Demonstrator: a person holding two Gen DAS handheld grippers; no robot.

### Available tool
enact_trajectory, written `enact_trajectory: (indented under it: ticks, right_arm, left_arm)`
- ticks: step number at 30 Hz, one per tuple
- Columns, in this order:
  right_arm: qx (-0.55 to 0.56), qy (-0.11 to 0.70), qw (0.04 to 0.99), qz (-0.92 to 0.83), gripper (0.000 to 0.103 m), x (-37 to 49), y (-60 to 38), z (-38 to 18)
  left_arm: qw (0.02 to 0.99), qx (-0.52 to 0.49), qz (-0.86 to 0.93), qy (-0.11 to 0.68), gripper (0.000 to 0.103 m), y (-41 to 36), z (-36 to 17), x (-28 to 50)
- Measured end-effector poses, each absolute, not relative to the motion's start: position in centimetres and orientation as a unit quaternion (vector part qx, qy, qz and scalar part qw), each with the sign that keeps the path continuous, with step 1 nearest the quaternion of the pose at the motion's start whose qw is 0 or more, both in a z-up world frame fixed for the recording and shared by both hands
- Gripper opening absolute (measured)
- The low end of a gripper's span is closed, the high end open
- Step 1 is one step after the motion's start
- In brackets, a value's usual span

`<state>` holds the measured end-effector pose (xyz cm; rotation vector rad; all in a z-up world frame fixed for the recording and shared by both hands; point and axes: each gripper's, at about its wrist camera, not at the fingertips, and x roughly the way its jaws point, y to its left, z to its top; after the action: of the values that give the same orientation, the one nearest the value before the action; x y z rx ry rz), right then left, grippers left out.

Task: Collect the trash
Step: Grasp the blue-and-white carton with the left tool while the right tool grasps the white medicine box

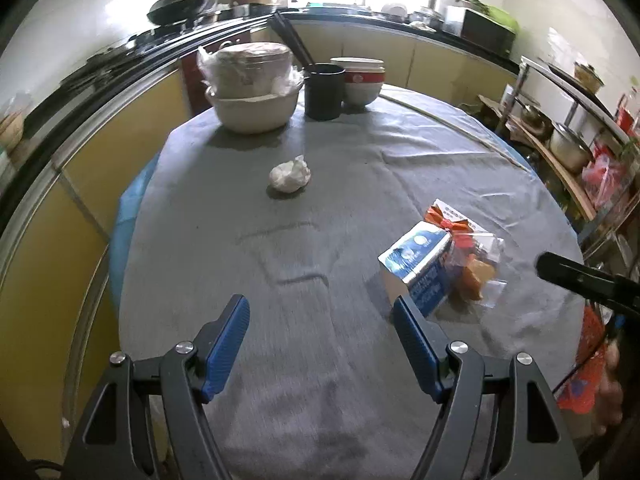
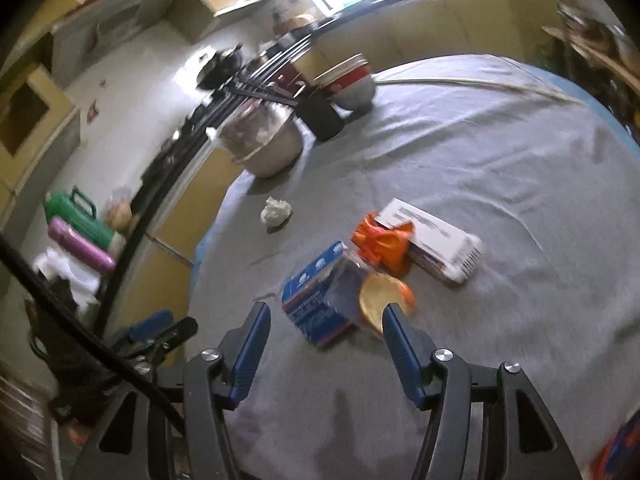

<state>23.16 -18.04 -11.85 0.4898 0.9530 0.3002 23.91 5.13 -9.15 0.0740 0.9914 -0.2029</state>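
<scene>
Here, going from the left, the left tool (image 1: 320, 316) hovers over the grey-clothed tabletop (image 1: 360, 184) with its blue pads spread wide and nothing between them; the crumpled white tissue (image 1: 290, 175) lies well ahead of it and slightly to its left, out in the open, short of the stacked bowls (image 1: 252, 92) and the black cup (image 1: 324, 90) at the far edge. Further right sits the main clump of rubbish — a blue milk carton (image 2: 316, 306) on its side, its long axis running roughly away from the tools and angled a little across them, with a clear wrapper holding something yellow-orange (image 2: 384, 300) pressed against its right flank, an orange scrap (image 2: 384, 242) and a flat white box (image 2: 432, 236) just behind. The right tool (image 2: 325, 322), also wide open and empty, points almost straight at the carton, which lies just ahead of its fingertips, so the right hand looks the nearer one — closing across the carton's short width seems the likely next grasp
</scene>
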Motion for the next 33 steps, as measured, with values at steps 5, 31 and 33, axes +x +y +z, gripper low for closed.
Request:
enact_trajectory:
  ticks: [5, 31, 33]
  right_arm:
    - [0.162, 0.450, 0.867, 0.141, 0.066, 26.5, -16.1, -13.1]
    - [0.164, 0.473, 0.861, 0.092, 0.054, 23.2, -24.4, -15.8]
    - [0.124, 0.495, 0.855, 0.095, 0.059, 25.9, -24.4, -17.1]
  left_arm:
    - [0.871, 0.042, -0.097, 0.480, 0.075, 5.1, -10.0, 25.5]
    - [0.853, 0.039, -0.112, 0.509, 0.075, 3.0, -12.1, 24.9]
    - [0.852, 0.053, -0.131, 0.504, 0.075, 2.7, -12.1, 26.1]
